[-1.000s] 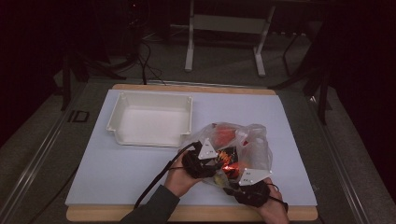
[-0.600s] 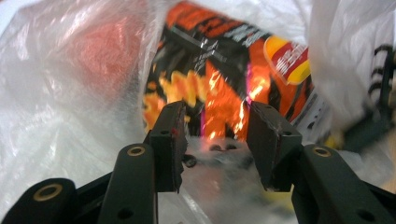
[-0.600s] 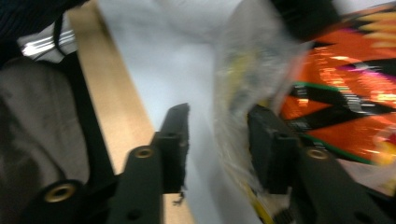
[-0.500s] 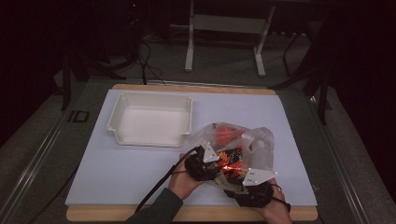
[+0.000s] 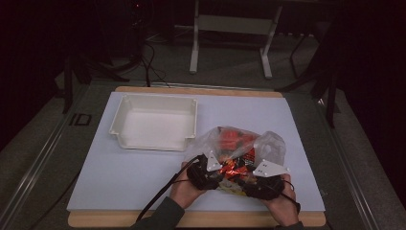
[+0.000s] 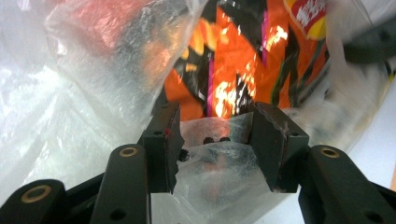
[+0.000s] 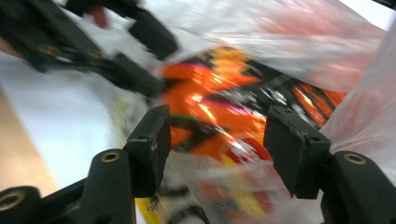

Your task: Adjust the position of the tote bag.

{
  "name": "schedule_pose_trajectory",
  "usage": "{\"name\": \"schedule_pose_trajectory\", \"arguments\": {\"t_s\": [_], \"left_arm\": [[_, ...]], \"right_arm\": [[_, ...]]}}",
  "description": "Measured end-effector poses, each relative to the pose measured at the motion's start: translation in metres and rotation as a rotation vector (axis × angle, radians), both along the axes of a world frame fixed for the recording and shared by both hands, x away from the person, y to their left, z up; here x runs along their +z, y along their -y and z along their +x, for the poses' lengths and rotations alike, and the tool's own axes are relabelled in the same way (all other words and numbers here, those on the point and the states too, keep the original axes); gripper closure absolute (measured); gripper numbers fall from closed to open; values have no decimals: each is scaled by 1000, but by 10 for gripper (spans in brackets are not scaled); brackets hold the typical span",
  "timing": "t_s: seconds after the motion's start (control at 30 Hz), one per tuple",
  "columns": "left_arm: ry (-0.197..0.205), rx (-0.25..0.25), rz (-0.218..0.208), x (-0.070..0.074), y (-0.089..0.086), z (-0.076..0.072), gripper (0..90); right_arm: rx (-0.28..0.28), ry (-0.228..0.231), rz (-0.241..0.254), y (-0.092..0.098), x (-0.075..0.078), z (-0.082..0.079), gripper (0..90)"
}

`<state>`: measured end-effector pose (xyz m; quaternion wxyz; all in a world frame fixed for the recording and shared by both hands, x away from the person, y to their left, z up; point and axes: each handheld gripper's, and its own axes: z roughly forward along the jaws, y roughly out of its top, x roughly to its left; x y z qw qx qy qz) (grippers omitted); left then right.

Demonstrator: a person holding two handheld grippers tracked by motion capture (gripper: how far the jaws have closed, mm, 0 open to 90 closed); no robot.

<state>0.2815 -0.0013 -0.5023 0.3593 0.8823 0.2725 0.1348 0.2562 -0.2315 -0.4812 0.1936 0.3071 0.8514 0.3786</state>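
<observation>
**Both tools open at the plastic bag**

Left tool (image 6: 215,140) wide open, just been opening; bag film lies between its jaws, unpinched. Right tool (image 7: 219,149) also spread, just been opening, jaws straddling the orange snack packet (image 7: 219,98) inside the plastic bag (image 5: 239,143). Bag sits lower right of centre on the table (image 5: 119,177), right of the white tray (image 5: 154,122).

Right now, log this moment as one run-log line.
left gripper: open, jaws just opening, plastic bag film between | right gripper: open, just opening | orange snack packet: inside bag | white tray: untouched
</observation>
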Motion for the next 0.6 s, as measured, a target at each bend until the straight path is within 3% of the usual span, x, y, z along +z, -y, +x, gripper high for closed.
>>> {"name": "schedule_pose_trajectory", "arguments": {"t_s": [0.1, 0.17, 0.23, 0.6], "left_arm": [[-4, 0, 17, -2, -2, -2, 521], [-6, -1, 24, -4, -3, -3, 517], [-11, 4, 20, -6, -5, -4, 517], [-41, 27, 30, -20, -20, -10, 524]], "right_arm": [[-27, -6, -32, 6, -3, 1, 391], [-48, -58, -56, 17, -9, 4, 361], [-62, -71, -67, 24, -14, 4, 362], [-96, -165, -38, 51, -29, -3, 380]]}}
